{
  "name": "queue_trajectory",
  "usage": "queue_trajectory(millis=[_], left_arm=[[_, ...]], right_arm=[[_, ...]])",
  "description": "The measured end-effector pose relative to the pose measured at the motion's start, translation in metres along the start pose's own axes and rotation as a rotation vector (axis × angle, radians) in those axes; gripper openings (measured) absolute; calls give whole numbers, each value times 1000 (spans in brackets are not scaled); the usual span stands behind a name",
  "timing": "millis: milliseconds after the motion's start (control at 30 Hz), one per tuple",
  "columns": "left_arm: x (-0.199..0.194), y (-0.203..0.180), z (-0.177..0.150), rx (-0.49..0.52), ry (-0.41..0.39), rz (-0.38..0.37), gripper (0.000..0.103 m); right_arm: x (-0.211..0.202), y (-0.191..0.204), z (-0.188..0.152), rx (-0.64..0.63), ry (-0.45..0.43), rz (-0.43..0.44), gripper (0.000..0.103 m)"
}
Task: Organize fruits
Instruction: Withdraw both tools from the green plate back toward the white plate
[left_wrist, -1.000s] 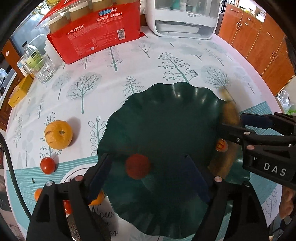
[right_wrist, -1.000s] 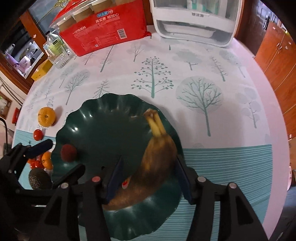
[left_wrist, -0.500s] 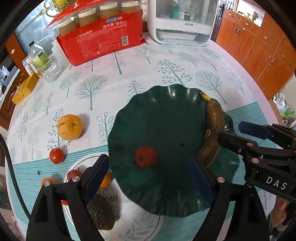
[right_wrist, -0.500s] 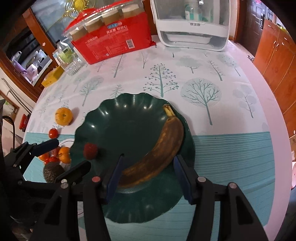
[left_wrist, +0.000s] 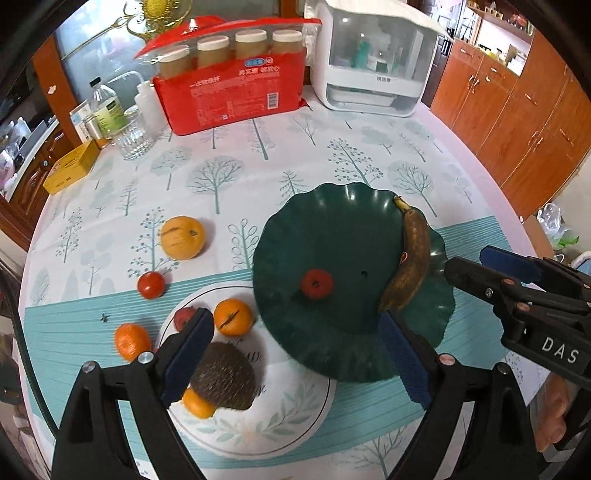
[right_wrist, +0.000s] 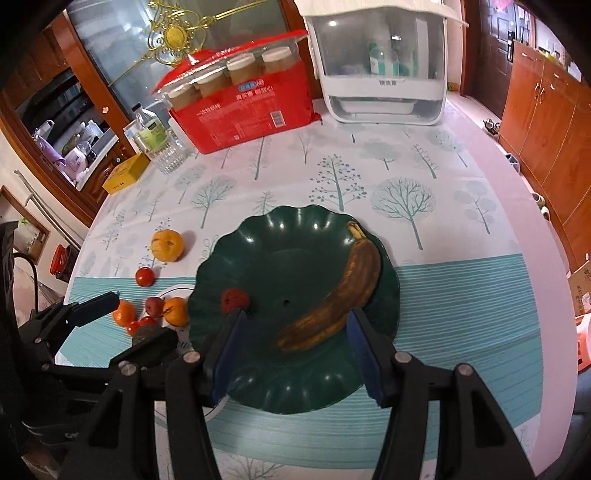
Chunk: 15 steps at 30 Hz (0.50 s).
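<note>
A dark green scalloped plate (left_wrist: 343, 229) (right_wrist: 295, 240) holds a brown overripe banana (left_wrist: 412, 258) (right_wrist: 343, 295) and a small red fruit (left_wrist: 316, 283) (right_wrist: 234, 300). A white plate (left_wrist: 280, 417) at the front left carries small oranges (left_wrist: 233, 317), a small red fruit (left_wrist: 183, 316) and a brown spiky fruit (left_wrist: 225, 376). A large orange (left_wrist: 182, 237) (right_wrist: 167, 245), a tomato (left_wrist: 151, 285) (right_wrist: 144, 276) and a small orange (left_wrist: 130, 341) lie on the cloth. My left gripper (left_wrist: 295, 354) is open and empty above both plates. My right gripper (right_wrist: 295, 343) is open and empty above the banana's near end.
A red pack of paper cups (left_wrist: 236, 96), a white appliance (left_wrist: 373, 62), bottles and a glass (left_wrist: 135, 136) and a yellow box (left_wrist: 72, 171) stand at the table's far side. Wooden cabinets (left_wrist: 528, 122) line the right wall.
Both grippers have risen and pulled back from the green plate. The banana and red fruit stay on it, and the white plate with its fruits has come into view.
</note>
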<state>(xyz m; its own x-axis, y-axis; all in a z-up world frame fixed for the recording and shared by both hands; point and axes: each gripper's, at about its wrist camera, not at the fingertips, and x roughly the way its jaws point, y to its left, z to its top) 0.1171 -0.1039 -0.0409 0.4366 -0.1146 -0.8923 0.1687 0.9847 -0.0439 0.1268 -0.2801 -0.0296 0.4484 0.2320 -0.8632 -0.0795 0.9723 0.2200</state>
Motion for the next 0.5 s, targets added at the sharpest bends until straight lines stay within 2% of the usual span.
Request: queue_trajectory(millis=[300,333,367,500], left_arm=[[-41,17,-16,-30,-39,-1,94],[-47,21,-18,-39,-49,4,97],[-52,25,-19,-48,-57,8,100],[-70,41,-24,-76,-90,19,100]], right_arm=[[-41,19,-9,-3,-81,-22,58],[-47,22,-11,-9,-95,-25,58],[-51,25,-12,-13,-104,-28,59],[-66,38,-18,-50,-147,-53,71]])
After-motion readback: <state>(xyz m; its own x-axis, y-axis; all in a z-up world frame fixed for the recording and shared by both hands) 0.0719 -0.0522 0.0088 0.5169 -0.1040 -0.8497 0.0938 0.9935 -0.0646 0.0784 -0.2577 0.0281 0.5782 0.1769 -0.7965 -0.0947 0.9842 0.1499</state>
